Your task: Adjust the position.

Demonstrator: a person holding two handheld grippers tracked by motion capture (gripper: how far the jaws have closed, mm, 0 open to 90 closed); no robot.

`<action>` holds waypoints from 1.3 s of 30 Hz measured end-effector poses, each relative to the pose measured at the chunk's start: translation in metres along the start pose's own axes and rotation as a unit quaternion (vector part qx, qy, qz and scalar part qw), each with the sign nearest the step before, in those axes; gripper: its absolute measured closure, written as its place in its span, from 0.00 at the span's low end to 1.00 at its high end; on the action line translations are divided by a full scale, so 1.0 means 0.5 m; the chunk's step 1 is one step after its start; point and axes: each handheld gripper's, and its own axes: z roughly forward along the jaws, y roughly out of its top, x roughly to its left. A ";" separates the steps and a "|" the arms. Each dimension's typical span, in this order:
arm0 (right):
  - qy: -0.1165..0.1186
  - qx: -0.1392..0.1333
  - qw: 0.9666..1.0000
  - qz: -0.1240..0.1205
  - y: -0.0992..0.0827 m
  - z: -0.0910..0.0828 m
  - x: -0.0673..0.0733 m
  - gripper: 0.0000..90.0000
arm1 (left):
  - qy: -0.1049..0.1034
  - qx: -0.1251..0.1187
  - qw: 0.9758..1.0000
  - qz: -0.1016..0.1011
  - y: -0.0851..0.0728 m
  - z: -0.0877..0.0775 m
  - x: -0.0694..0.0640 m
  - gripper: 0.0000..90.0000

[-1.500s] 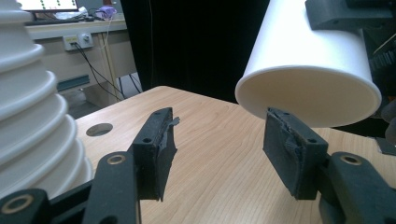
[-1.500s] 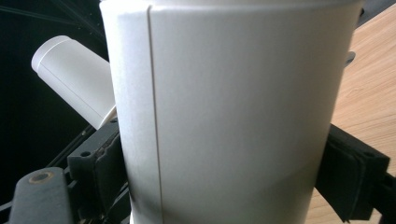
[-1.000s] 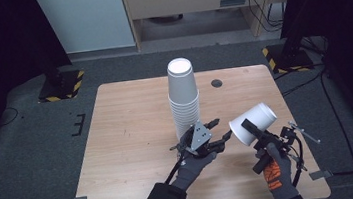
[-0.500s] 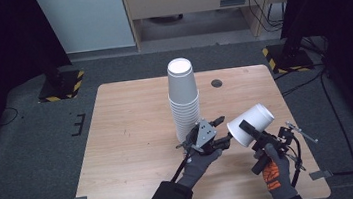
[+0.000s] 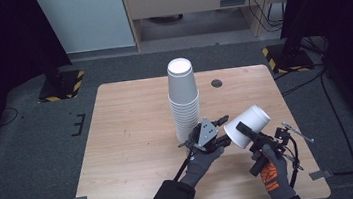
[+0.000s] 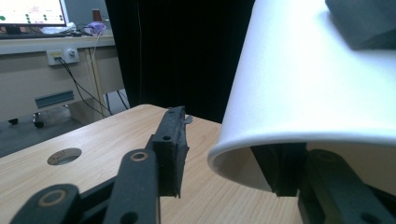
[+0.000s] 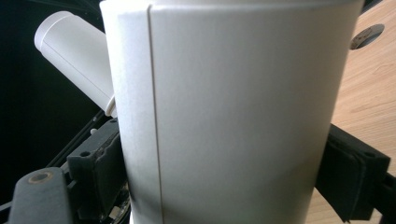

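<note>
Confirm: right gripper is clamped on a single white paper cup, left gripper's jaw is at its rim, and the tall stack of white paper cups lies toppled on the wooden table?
Not quite. The tall stack of white paper cups stands upright on the wooden table, as the high view shows. The rest holds: the right gripper clamps the single white paper cup, and the left gripper has one jaw inside its rim.

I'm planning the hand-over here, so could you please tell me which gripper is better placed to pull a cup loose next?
Left, probably. The right gripper is clamped across the white paper cup, while the left gripper, jaws just closing, straddles its rim: one jaw inside, one outside, not yet pressing.
</note>
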 end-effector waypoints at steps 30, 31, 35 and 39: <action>0.007 0.013 1.000 0.004 -0.003 0.006 -0.003 0.13 | 0.000 -0.012 0.999 0.033 0.006 -0.016 -0.008 0.94; 0.006 0.012 1.000 0.003 -0.003 0.005 -0.003 0.13 | -0.001 -0.012 0.999 0.032 0.005 -0.017 -0.009 0.94; 0.005 0.013 1.000 -0.002 -0.003 0.006 -0.004 0.13 | -0.006 -0.008 0.999 0.031 0.002 -0.021 -0.007 0.94; 0.005 0.013 1.000 -0.005 -0.004 0.006 -0.004 0.13 | -0.009 -0.009 1.000 0.027 0.001 -0.022 -0.006 0.93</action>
